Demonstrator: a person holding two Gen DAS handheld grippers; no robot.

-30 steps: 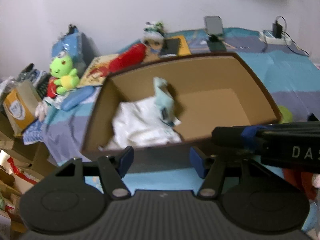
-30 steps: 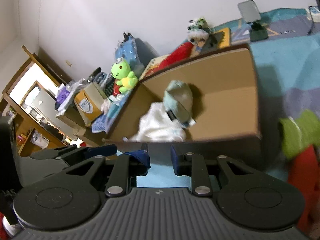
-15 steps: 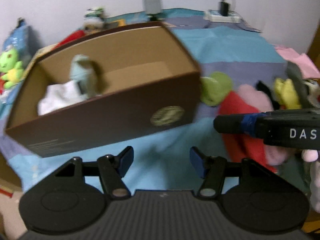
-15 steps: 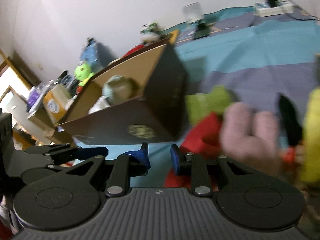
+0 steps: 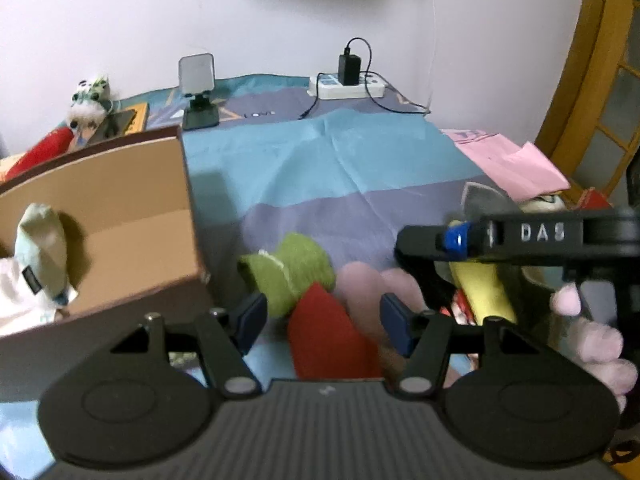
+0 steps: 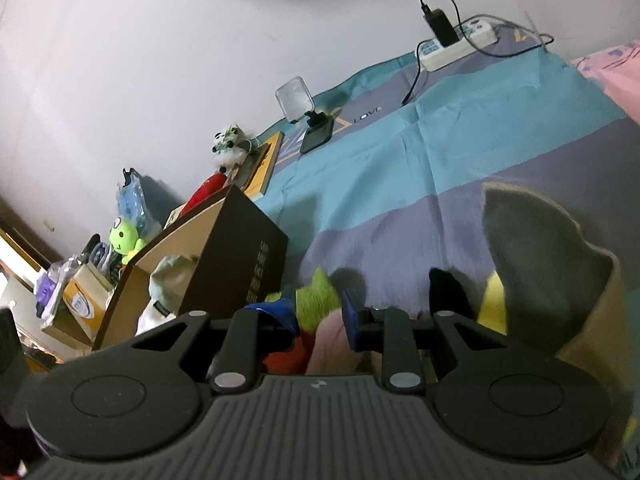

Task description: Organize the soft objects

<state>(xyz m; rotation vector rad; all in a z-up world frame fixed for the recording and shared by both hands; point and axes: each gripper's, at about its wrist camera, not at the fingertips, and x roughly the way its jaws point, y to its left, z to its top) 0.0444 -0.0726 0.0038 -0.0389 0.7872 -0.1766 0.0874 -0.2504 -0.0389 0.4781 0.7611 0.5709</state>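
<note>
A brown cardboard box stands at the left on the striped bedspread, with a white cloth and a pale green plush inside. Right of it lies a pile of soft toys: green, red, pink, yellow. My left gripper is open just above the red and green toys. My right gripper hovers low over the same pile near a grey plush; its jaws are opening a little, a narrow gap, nothing pressed between them. From the left wrist view its body crosses at the right.
A small mirror on a stand, a power strip with charger and a small plush sit by the far wall. Pink cloth lies at the right beside a wooden frame. A green frog toy sits beyond the box.
Both views have swung right, away from the open box and onto the toy pile. The box has slid to the left edge. Both grippers sit lower and closer to the toys.
</note>
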